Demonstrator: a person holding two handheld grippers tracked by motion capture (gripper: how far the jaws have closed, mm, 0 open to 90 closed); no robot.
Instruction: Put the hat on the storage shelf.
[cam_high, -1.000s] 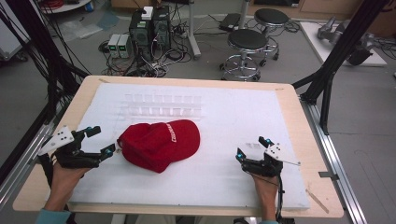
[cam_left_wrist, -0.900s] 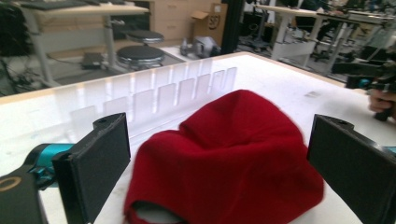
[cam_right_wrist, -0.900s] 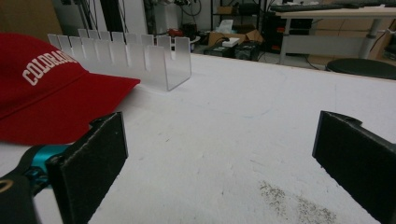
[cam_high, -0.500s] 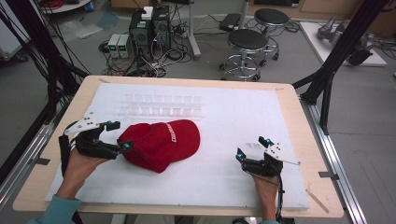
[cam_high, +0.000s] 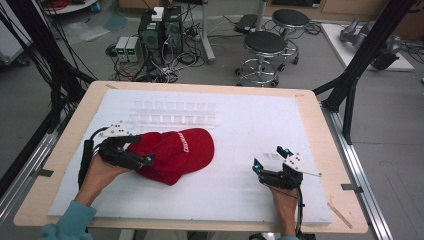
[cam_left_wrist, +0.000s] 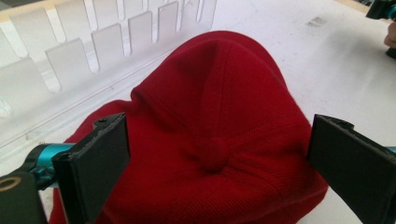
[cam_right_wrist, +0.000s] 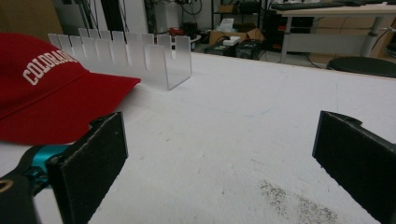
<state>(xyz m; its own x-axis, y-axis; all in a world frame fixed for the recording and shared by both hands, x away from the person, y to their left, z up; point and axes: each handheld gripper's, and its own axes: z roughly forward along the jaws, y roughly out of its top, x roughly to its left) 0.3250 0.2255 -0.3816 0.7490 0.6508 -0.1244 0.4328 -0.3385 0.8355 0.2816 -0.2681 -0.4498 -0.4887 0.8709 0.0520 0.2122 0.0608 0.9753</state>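
Observation:
A red baseball cap (cam_high: 177, 152) with white lettering lies on the white mat, left of centre, with its brim toward the right. My left gripper (cam_high: 141, 151) is at the cap's left rear, open. In the left gripper view the cap's crown and top button (cam_left_wrist: 215, 156) sit between the wide-apart jaws of the left gripper (cam_left_wrist: 222, 128), with the pads (cam_left_wrist: 100, 158) not pressing the cloth. My right gripper (cam_high: 267, 160) rests open on the mat at the front right, well apart from the cap. In the right gripper view the right gripper (cam_right_wrist: 223, 123) holds nothing, and the cap (cam_right_wrist: 46, 93) lies off to the left.
A clear slotted acrylic rack (cam_high: 175, 112) stands just behind the cap, close to the crown (cam_left_wrist: 70, 56). The mat (cam_high: 260, 125) covers a wooden table (cam_high: 320, 125). Stools (cam_high: 265, 47) and computer boxes (cam_high: 160, 27) stand on the floor beyond the far edge.
My left gripper has moved forward and right from the table's left front to the cap, with its jaws now around the crown. The right gripper and the cap stay put.

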